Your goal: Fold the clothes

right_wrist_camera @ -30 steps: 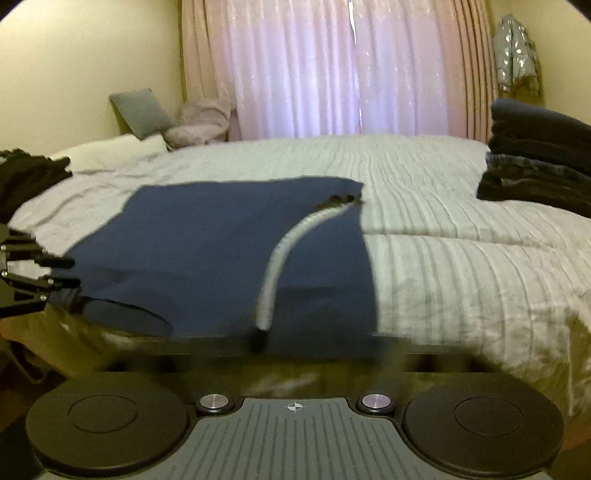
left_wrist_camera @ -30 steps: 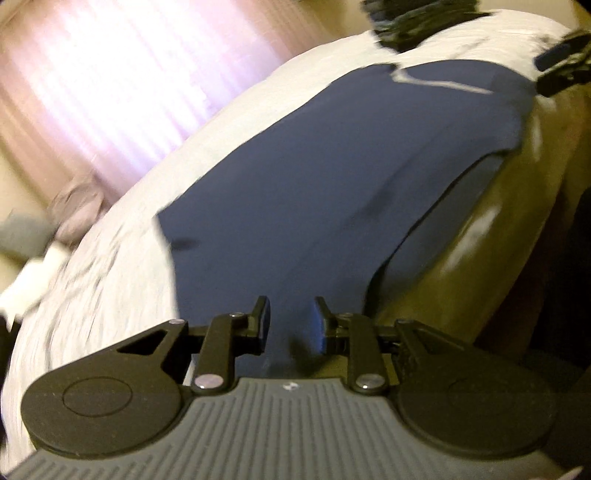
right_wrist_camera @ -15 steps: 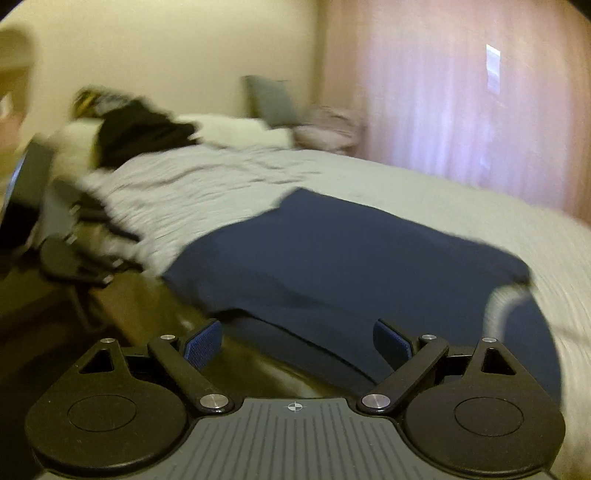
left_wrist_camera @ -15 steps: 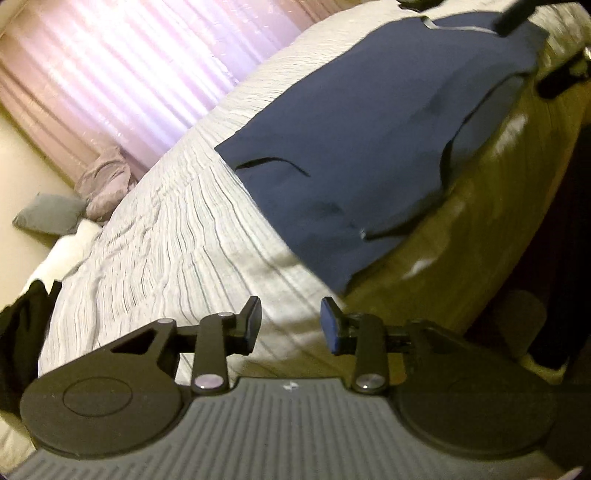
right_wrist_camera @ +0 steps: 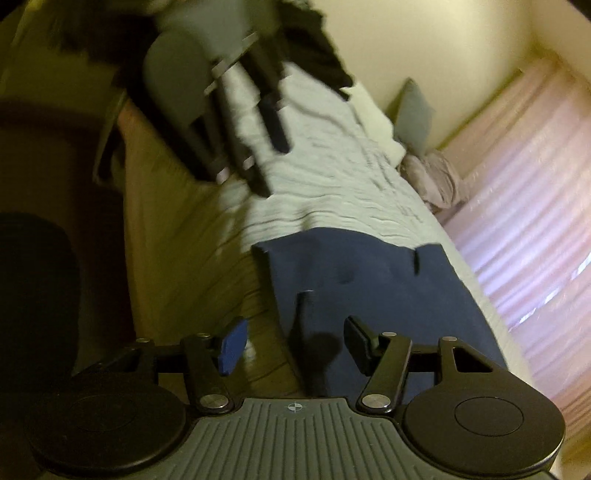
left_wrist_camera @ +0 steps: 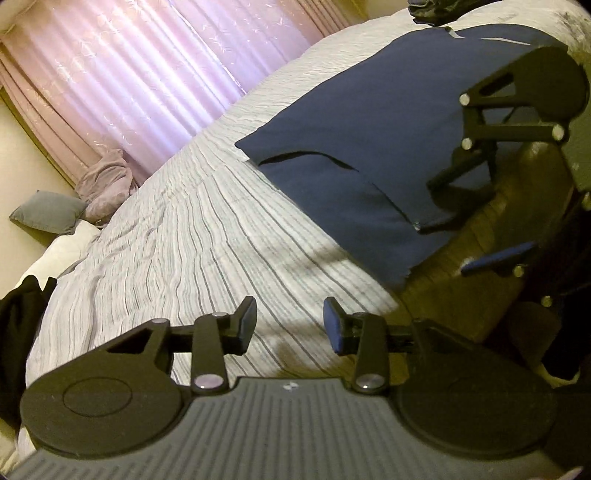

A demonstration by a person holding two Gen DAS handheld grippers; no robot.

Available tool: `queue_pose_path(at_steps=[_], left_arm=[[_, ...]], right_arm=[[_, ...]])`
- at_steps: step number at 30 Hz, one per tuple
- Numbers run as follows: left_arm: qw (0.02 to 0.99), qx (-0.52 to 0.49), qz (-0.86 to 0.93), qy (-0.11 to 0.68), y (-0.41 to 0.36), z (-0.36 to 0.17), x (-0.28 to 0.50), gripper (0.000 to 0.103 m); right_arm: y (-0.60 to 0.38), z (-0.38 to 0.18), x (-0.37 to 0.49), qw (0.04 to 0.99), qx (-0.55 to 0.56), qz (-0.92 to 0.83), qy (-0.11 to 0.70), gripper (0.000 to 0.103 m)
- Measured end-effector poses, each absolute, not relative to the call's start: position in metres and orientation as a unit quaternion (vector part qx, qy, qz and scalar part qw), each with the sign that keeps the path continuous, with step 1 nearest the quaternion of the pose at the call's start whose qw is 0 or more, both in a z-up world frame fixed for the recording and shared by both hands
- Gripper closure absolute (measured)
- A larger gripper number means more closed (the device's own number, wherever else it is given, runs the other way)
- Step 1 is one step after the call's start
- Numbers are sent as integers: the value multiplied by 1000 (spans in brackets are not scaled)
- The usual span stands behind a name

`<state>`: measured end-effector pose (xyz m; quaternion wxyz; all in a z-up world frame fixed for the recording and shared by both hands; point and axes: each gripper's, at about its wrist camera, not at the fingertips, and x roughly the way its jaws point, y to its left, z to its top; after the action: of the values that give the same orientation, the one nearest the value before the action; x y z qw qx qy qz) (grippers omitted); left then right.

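A navy blue garment (left_wrist_camera: pixel 369 122) lies flat on the striped grey bedspread (left_wrist_camera: pixel 192 229), its near edge hanging over the bed's side. It also shows in the right wrist view (right_wrist_camera: pixel 369 280). My left gripper (left_wrist_camera: pixel 290 321) is open and empty above bare bedspread, left of the garment. My right gripper (right_wrist_camera: pixel 291 343) is open and empty, its jaws on either side of the garment's overhanging edge. The right gripper also shows in the left wrist view (left_wrist_camera: pixel 480 221), at the garment's near edge. The left gripper appears blurred in the right wrist view (right_wrist_camera: pixel 273 166).
A pile of dark clothes (left_wrist_camera: pixel 18 332) lies at the bed's head end. A grey pillow (left_wrist_camera: pixel 48 212) and a mauve bundle (left_wrist_camera: pixel 107 177) sit by the pink curtains (left_wrist_camera: pixel 155 74). More dark clothes (left_wrist_camera: pixel 436 9) lie beyond the garment. The bed's tan side panel (right_wrist_camera: pixel 177 236) drops to the floor.
My left gripper has drawn off the garment to the left over bare bedspread. My right gripper has opened, swung round and come in at the garment's overhanging edge.
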<state>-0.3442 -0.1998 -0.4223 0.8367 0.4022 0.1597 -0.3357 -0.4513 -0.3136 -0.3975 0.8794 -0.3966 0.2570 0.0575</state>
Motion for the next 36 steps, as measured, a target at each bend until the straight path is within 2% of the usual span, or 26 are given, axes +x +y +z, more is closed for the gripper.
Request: queue_pose_path(at_steps=[5, 6, 7, 8, 10, 11, 15, 23, 26, 28, 29, 31, 36], left_arm=[[838, 402, -339, 148, -199, -420, -341, 67], [837, 403, -342, 143, -198, -418, -341, 66], [835, 405, -346, 138, -198, -417, -341, 66], [833, 407, -350, 132, -198, -416, -341, 66], [824, 423, -358, 121, -200, -415, -341, 61], [818, 432, -361, 115, -201, -415, -340, 60], [793, 475, -373, 85, -214, -414, -331, 54], [744, 524, -416, 5, -270, -405, -301, 54], [720, 542, -433, -18, -288, -402, -291, 66], [714, 543, -441, -22, -299, -397, -286, 92], [713, 543, -444, -24, -304, -394, -284, 96], [713, 540, -446, -33, -313, -385, -284, 100], [730, 508, -452, -65, -353, -343, -302, 101]], right_arm=[[-324, -404, -438, 882, -406, 22, 239, 44], [-328, -402, -438, 887, -398, 16, 236, 49], [-332, -398, -439, 892, -387, 14, 234, 61], [-336, -394, -441, 897, -377, 12, 233, 79], [-344, -387, -445, 907, -355, 7, 227, 87], [-348, -382, -446, 913, -342, 7, 224, 96], [-360, -358, -454, 936, -282, 11, 211, 96], [-383, -314, -462, 961, -199, 5, 190, 97], [-388, -307, -467, 965, -182, 4, 191, 97], [-392, -304, -469, 967, -167, 5, 191, 97], [-395, -303, -469, 969, -157, 5, 191, 97], [-403, -299, -472, 973, -126, 6, 191, 97], [-438, -276, -491, 987, -4, -7, 160, 97]])
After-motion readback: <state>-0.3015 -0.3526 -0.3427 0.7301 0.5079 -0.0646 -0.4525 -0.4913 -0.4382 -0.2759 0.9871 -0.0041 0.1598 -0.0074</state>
